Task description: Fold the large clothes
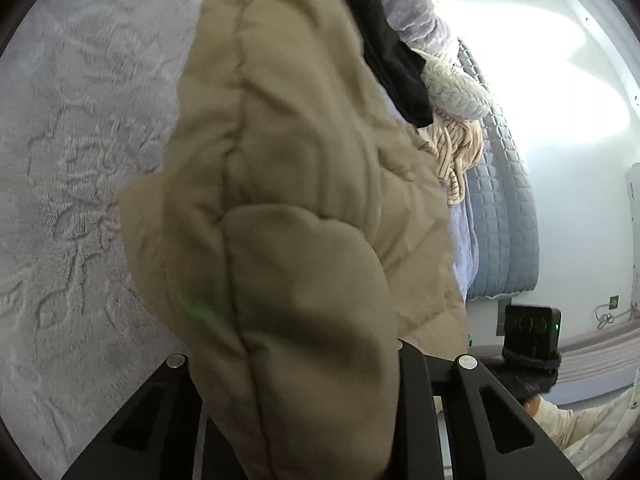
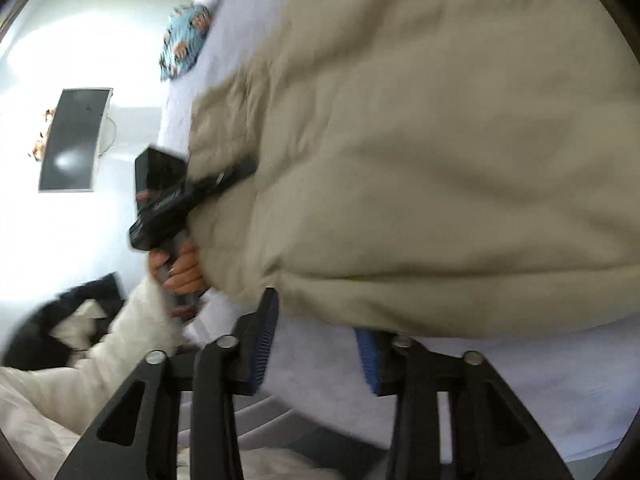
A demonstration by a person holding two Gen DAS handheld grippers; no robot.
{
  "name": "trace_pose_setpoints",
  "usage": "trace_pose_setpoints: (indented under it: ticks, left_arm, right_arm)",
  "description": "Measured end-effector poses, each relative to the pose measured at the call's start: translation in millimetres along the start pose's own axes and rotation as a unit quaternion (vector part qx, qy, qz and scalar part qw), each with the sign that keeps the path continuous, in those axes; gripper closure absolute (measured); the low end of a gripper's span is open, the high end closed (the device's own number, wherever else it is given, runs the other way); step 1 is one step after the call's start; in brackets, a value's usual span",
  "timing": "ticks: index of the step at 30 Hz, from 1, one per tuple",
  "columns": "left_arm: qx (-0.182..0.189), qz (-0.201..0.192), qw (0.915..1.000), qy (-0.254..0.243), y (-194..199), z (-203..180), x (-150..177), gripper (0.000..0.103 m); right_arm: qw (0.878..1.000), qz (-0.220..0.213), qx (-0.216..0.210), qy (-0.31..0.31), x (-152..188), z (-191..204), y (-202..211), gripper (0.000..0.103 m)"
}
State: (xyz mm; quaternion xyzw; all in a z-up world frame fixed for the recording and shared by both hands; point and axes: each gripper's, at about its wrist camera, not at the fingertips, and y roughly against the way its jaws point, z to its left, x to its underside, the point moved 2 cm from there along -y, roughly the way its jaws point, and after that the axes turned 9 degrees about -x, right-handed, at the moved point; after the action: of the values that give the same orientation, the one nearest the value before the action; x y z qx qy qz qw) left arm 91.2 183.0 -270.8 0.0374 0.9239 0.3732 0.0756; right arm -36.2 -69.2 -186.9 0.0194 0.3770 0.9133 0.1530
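Item: 1 tan quilted coat (image 1: 288, 208), lifted over the lilac blanket (image 1: 80, 128). Left gripper (image 1: 304, 400) pinches its padded edge at 6 o'clock; right gripper (image 2: 316, 344) likewise, apparently. Step: raising for a fold. Next: level both corners, then lay flat.

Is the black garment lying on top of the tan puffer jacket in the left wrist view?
No, the black garment lies beside the tan puffer jacket.
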Motion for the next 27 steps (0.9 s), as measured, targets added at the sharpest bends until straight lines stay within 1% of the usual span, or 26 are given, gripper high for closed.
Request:
trace_pose_setpoints:
  ticks: [1, 2, 3, 4, 5, 6, 7, 8, 10, 11, 12, 13, 14, 15, 16, 18, 21, 22, 23, 26, 27]
  left_arm:
    - [-0.002, -0.003, 1.0, -0.004, 4, -6, 0, 0.079]
    - [-0.004, -0.005, 0.9999, -0.009, 7, -10, 1, 0.079]
    - [-0.017, -0.008, 0.9997, -0.018, 11, -20, 0, 0.079]
    - [-0.029, -0.01, 0.9992, -0.027, 14, -27, 1, 0.079]
    - [-0.035, -0.012, 0.9987, -0.034, 16, -28, 1, 0.079]
    - [-0.045, -0.011, 0.998, -0.043, 16, -31, 0, 0.079]
    - [-0.048, -0.008, 0.9979, -0.043, 14, -30, -1, 0.079]
    - [-0.051, -0.002, 0.998, -0.036, 8, -26, -4, 0.079]
    - [-0.061, 0.012, 0.9979, -0.016, -1, -9, -6, 0.079]
    - [-0.063, 0.015, 0.9978, -0.01, -5, -4, -6, 0.079]
    - [-0.065, 0.018, 0.9977, 0.002, -8, 0, -7, 0.079]
    - [-0.067, 0.016, 0.9976, 0.003, -8, -1, -7, 0.079]
    - [-0.072, 0.013, 0.9973, -0.002, -12, -8, -9, 0.079]
    - [-0.075, 0.011, 0.9971, -0.007, -9, -13, -7, 0.079]
    - [-0.076, 0.008, 0.997, -0.011, -6, -21, -7, 0.079]
    - [-0.077, 0.002, 0.9969, -0.012, 2, -35, -4, 0.079]
    - [-0.078, -0.012, 0.9966, -0.027, 25, -67, 2, 0.079]
    - [-0.076, -0.015, 0.9965, -0.031, 33, -72, 1, 0.079]
    - [-0.072, -0.018, 0.9965, -0.039, 41, -87, 4, 0.079]
    - [-0.056, -0.019, 0.9956, -0.072, 45, -151, 6, 0.079]
    - [-0.057, -0.015, 0.9947, -0.084, 41, -173, 7, 0.079]
  right_arm:
    - [1.0, -0.014, 0.021, 0.014, -4, -3, 4, 0.081]
    - [0.998, -0.023, 0.046, 0.029, -8, -6, 5, 0.085]
    - [0.998, -0.022, 0.05, 0.034, -12, -8, 9, 0.088]
    - [0.999, -0.018, 0.028, 0.037, -14, -6, 13, 0.088]
    - [0.999, -0.008, -0.003, 0.045, -19, -2, 22, 0.088]
    - [0.997, 0.028, -0.056, 0.05, -16, 2, 23, 0.088]
    - [0.993, 0.05, -0.094, 0.045, -12, -1, 26, 0.088]
    - [0.992, 0.052, -0.104, 0.042, -10, -1, 31, 0.088]
    - [0.995, 0.035, -0.077, 0.048, -12, -4, 45, 0.088]
    - [0.997, 0.014, -0.06, 0.047, -17, -9, 54, 0.088]
    - [0.999, -0.011, -0.031, 0.044, -24, -16, 65, 0.088]
    - [0.999, -0.026, -0.002, 0.043, -18, -26, 86, 0.088]
    - [0.998, -0.042, 0.023, 0.043, -22, -33, 92, 0.088]
    - [0.997, -0.059, 0.039, 0.041, -29, -39, 95, 0.088]
    - [0.996, -0.072, 0.045, 0.036, -36, -48, 95, 0.089]
    - [0.993, -0.089, 0.066, 0.029, -49, -66, 84, 0.089]
    - [0.992, -0.101, 0.073, 0.025, -61, -83, 56, 0.089]
    - [0.992, -0.102, 0.072, 0.025, -63, -86, 48, 0.089]
    - [0.992, -0.102, 0.069, 0.024, -66, -90, 41, 0.089]
    - [0.993, -0.099, 0.059, 0.016, -70, -103, 21, 0.094]
    - [0.994, -0.096, 0.053, 0.011, -71, -106, 18, 0.095]
